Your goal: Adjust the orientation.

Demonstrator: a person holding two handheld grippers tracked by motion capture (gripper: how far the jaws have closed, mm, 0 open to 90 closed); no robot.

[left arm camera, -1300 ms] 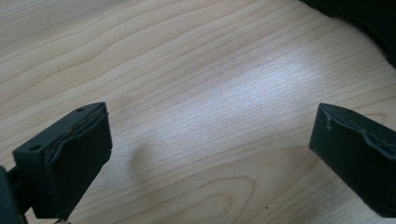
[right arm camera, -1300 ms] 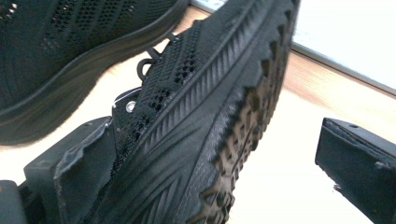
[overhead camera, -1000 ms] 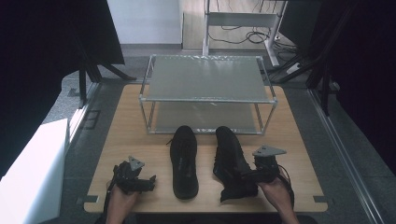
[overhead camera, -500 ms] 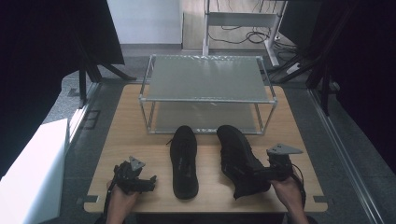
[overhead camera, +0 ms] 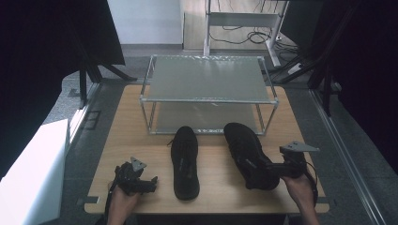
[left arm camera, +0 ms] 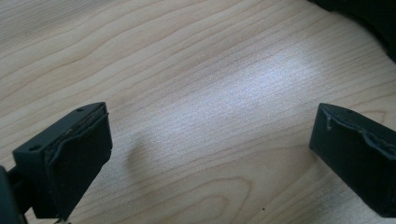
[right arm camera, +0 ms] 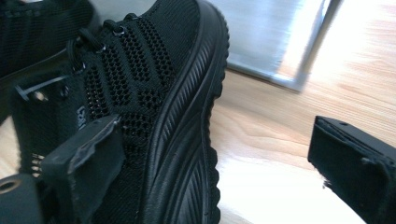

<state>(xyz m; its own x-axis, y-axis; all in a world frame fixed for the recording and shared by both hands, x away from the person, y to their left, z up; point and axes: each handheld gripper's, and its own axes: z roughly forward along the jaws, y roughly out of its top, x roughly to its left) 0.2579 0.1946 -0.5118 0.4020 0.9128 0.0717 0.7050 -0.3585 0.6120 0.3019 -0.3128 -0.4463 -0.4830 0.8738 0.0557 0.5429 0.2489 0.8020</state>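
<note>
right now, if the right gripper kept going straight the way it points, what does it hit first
Most likely the right-hand black shoe: the right gripper points along its side, with one jaw already against the mesh upper. Beyond it stands the metal rack, though depth is unclear.

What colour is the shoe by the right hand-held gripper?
Black all over, mesh upper and ribbed sole; clearest in the right gripper view.

Shoes and hands run off the frames

In the right gripper view the right shoe [right arm camera: 154, 116] is cut at the top and bottom edges, and the left shoe [right arm camera: 32, 28] at the upper left corner; in the high view both forearms stop at the bottom edge.
</note>
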